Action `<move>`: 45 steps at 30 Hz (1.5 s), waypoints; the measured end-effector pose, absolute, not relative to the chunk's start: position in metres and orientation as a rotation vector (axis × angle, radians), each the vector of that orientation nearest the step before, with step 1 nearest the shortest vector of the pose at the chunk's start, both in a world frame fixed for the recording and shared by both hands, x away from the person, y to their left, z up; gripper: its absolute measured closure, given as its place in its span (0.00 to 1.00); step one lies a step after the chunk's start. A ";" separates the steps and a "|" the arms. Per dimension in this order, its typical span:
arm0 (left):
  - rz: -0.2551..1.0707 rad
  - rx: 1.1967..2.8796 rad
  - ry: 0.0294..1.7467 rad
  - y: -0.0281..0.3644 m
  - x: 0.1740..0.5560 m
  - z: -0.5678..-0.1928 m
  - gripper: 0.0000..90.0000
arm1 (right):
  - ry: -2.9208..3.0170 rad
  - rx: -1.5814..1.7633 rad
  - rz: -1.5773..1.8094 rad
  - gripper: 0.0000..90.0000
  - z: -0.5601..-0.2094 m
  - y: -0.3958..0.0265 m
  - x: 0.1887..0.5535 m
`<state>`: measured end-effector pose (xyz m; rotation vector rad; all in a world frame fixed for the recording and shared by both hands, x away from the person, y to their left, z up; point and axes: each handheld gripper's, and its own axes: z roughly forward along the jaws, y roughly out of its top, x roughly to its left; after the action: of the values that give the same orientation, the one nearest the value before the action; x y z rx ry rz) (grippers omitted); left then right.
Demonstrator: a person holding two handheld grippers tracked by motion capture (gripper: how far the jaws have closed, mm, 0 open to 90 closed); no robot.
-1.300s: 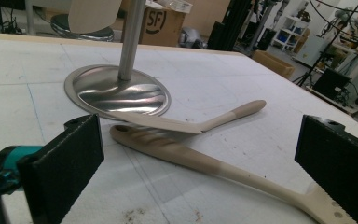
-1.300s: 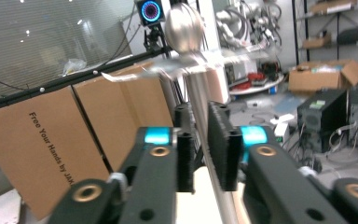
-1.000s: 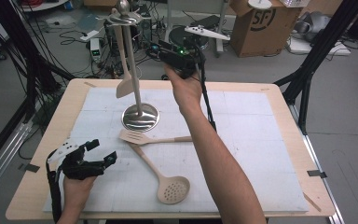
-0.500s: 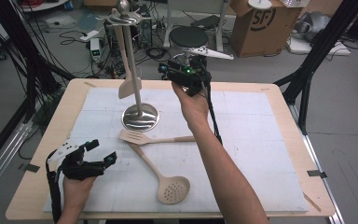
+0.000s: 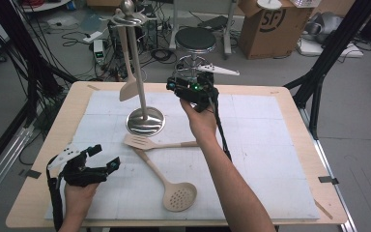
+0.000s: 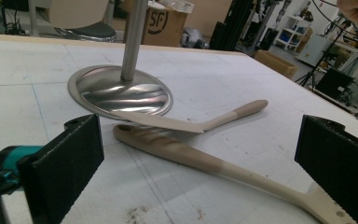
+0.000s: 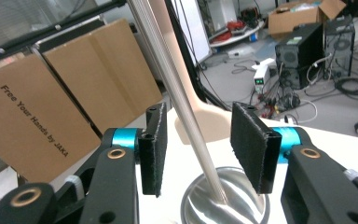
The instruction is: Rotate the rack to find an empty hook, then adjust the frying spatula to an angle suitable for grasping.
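Three beige utensils are present: one spatula (image 5: pixel 128 87) hangs on the steel stand (image 5: pixel 145 121); one slotted turner (image 5: pixel 142 142) and one skimmer (image 5: pixel 176 195) lie crossed on the counter (image 5: pixel 270 145). The right claw (image 5: pixel 174 86), half spread and empty, sits beside the stand's pole. The left claw (image 5: pixel 104 157) is spread wide.

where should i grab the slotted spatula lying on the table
Grip the slotted spatula by its bare handle end, coming straight down. The handle lies flat, while its head sits on the skimmer spoon's handle, close to the stand base.

Wooden table (image 5: pixel 67 113), white mat (image 5: pixel 270 145), steel stand (image 5: pixel 146 121), slotted turner (image 5: pixel 142 142), skimmer (image 5: pixel 178 195)
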<state>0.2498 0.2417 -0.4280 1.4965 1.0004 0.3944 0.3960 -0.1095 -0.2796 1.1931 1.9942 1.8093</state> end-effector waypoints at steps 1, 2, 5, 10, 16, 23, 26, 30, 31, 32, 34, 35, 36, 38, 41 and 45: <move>0.394 1.496 1.002 0.242 0.250 -0.428 0.02 | 1.995 1.192 1.812 0.63 -0.281 -0.109 0.396; 0.396 1.500 1.000 0.242 0.250 -0.428 0.02 | 1.999 1.194 1.809 0.63 -0.283 -0.109 0.395; 0.393 1.491 1.001 0.242 0.250 -0.428 0.02 | 2.010 1.193 1.806 0.62 -0.288 -0.107 0.396; 0.394 1.493 1.000 0.243 0.250 -0.428 0.02 | 2.050 1.228 1.778 0.61 -0.303 -0.101 0.397; 0.395 1.488 1.003 0.245 0.250 -0.428 0.02 | 2.132 1.274 1.696 0.61 -0.330 -0.093 0.399; 0.392 1.488 1.002 0.243 0.250 -0.428 0.02 | 2.170 1.337 1.656 0.62 -0.352 -0.092 0.402; 0.393 1.494 1.000 0.243 0.250 -0.428 0.02 | 2.177 1.334 1.658 0.62 -0.357 -0.090 0.402; 0.394 1.486 1.001 0.244 0.249 -0.428 0.02 | 2.218 1.343 1.624 0.61 -0.365 -0.087 0.401; 0.394 1.486 1.001 0.244 0.249 -0.428 0.02 | 2.226 1.346 1.620 0.61 -0.366 -0.086 0.400; 0.393 1.483 1.001 0.244 0.249 -0.428 0.02 | 2.229 1.346 1.617 0.61 -0.367 -0.086 0.400; 0.393 1.490 0.997 0.244 0.249 -0.428 0.02 | 2.243 1.349 1.608 0.61 -0.370 -0.084 0.399; 0.394 1.490 0.997 0.244 0.249 -0.428 0.02 | 2.253 1.354 1.598 0.61 -0.371 -0.083 0.400; 0.394 1.490 0.997 0.244 0.249 -0.428 0.02 | 2.262 1.356 1.592 0.60 -0.373 -0.082 0.400; 0.397 1.488 0.996 0.244 0.249 -0.427 0.02 | 2.279 1.360 1.573 0.60 -0.377 -0.079 0.402; 0.396 1.487 0.998 0.244 0.248 -0.427 0.02 | 2.304 1.392 1.544 0.61 -0.385 -0.076 0.407; 0.395 1.487 1.001 0.244 0.248 -0.428 0.02 | 2.357 1.444 1.498 0.65 -0.398 -0.075 0.414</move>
<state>0.2485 0.2443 -0.4276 1.4869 1.0014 0.3949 0.4136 -0.0751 -0.3980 1.4444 2.3569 1.4977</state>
